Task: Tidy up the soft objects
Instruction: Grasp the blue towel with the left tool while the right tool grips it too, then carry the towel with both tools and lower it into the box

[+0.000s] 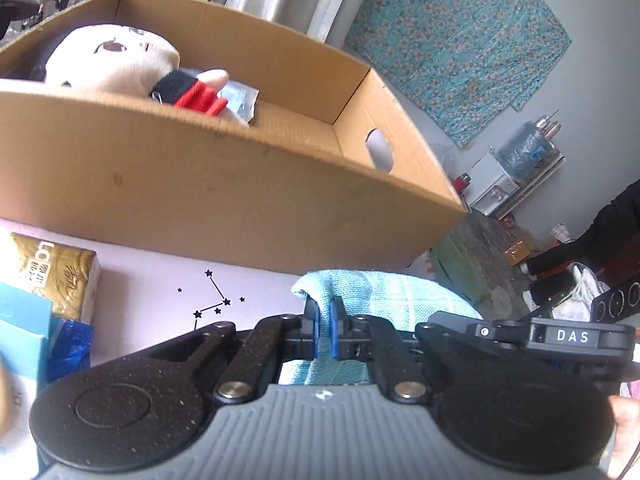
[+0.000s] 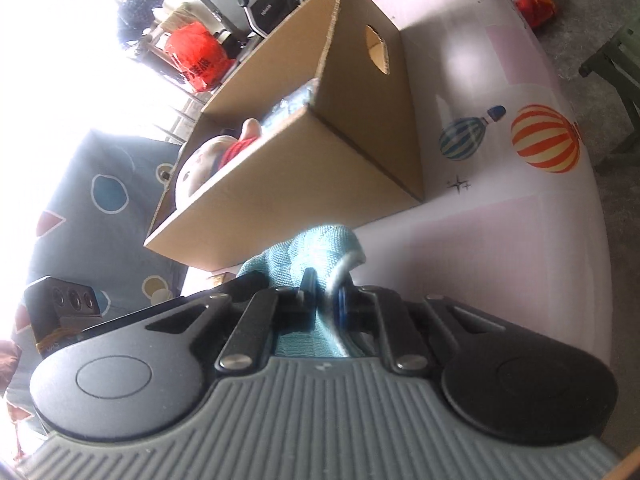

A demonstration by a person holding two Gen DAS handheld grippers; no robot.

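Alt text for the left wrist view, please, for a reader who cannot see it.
The left gripper is shut on a light blue knitted cloth above a pink star-print sheet. Just beyond stands an open cardboard box holding a plush doll; a tissue pack lies at left.

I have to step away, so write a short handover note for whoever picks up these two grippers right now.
Left gripper: shut on the light blue cloth.
Right gripper: shut on the same cloth.
Cloth sits on the pink sheet, just in front of the cardboard box.
Done: a plush doll and a clear plastic bag are already in the box.
Left: likely lift the cloth into the box; a tissue pack is still on the sheet.
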